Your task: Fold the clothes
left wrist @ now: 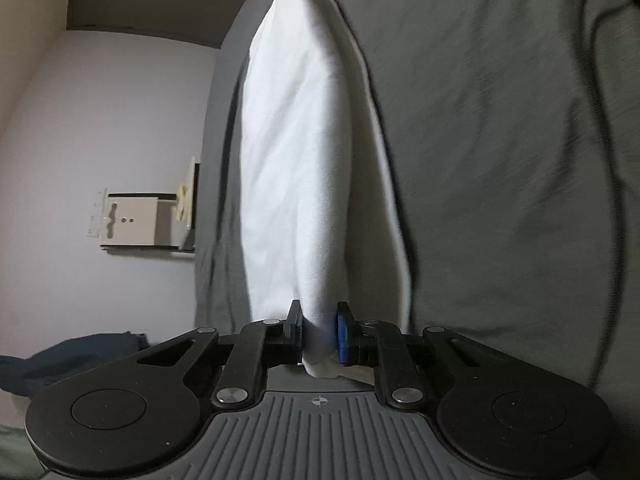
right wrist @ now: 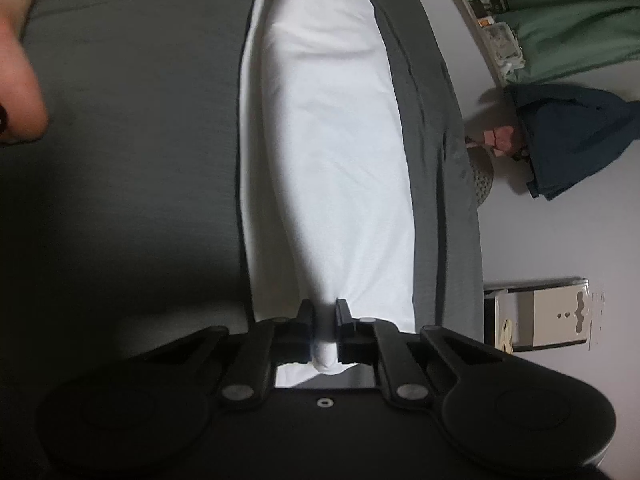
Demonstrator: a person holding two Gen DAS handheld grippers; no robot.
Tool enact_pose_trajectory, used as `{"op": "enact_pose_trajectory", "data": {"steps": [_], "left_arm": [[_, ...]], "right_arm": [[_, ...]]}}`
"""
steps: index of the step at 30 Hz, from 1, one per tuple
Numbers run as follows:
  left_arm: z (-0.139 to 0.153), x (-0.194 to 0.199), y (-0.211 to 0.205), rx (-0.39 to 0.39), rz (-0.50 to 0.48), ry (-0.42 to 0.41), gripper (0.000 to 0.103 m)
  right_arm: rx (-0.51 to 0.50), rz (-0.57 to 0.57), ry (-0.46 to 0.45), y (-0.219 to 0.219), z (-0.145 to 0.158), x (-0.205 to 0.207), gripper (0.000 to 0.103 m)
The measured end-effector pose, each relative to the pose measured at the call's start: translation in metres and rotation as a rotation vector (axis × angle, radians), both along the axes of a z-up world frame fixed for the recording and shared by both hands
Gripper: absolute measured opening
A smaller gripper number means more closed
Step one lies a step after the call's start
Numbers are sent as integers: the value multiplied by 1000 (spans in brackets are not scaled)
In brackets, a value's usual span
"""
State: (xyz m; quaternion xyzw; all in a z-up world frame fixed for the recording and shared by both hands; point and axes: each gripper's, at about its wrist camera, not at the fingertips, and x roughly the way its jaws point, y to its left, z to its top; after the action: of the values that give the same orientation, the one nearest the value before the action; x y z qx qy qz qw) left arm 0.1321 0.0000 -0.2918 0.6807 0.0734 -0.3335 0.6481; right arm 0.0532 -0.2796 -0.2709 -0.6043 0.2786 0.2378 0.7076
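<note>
Both the left gripper (left wrist: 319,332) and right gripper (right wrist: 324,332) have their fingers clamped on thin bunched corners of the white cotton cloth (left wrist: 296,152), stretched along the grey-sheeted bed's (left wrist: 500,140) edge, so an uneven pull could slip one corner free.

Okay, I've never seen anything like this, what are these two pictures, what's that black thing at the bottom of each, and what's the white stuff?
Each picture comes from a camera on a hand-held two-finger gripper; a person holds one in each hand. The black parts are those tools. The left gripper pinches one end of a white cloth, and the right gripper pinches the other end. The cloth hangs stretched between them over a bed with a grey sheet. In the left view, the other gripper shows tiny at the top. A dark blue garment lies off to the side.
</note>
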Motion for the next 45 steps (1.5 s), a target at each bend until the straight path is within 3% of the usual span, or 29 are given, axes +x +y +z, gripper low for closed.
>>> {"op": "enact_pose_trajectory", "data": {"steps": [3,7,8,10,11,12,15,19,22,24,28,31,34,36,38,42,44,45], "left_arm": [[-9,2,-5,11,32,74,16],[-10,2,-3,-17,55,54,21],[-6,3,-2,-38,74,65,29],[13,9,4,-136,157,102,56],[24,13,8,-198,195,119,88],[35,16,11,-260,234,137,103],[73,26,15,-503,338,217,103],[103,46,11,-874,462,347,103],[88,61,-5,-1097,548,490,103],[67,79,-14,-1166,631,604,103],[11,106,-6,-1153,879,658,103],[-7,102,21,-1166,896,687,103],[6,101,38,-1166,918,653,103],[21,96,46,-1261,909,610,103],[34,98,53,-1380,855,583,103],[33,147,62,-1429,951,554,103],[26,167,73,-1490,1055,578,100],[21,179,81,-1533,1116,596,87]], "right_arm": [[-16,-15,59,0,-11,4,11],[-33,-22,83,2,-26,9,16],[-25,-31,81,3,-24,10,16],[10,-61,106,0,-14,12,34],[46,-74,126,-4,-6,12,38],[86,-86,143,-9,2,11,46],[312,-188,193,-23,33,17,47],[737,-425,203,-40,62,46,56],[1109,-642,244,-50,57,82,59],[1246,-754,233,-50,40,100,63],[1257,-897,166,-50,3,123,64],[1214,-875,124,-57,-9,114,64],[1112,-847,101,-57,-1,97,65],[1111,-859,50,-59,10,81,72],[1186,-855,17,-66,21,72,74],[1277,-876,-30,-77,33,95,72],[1320,-950,-23,-90,32,116,62],[1366,-995,-5,-101,29,126,53]]}}
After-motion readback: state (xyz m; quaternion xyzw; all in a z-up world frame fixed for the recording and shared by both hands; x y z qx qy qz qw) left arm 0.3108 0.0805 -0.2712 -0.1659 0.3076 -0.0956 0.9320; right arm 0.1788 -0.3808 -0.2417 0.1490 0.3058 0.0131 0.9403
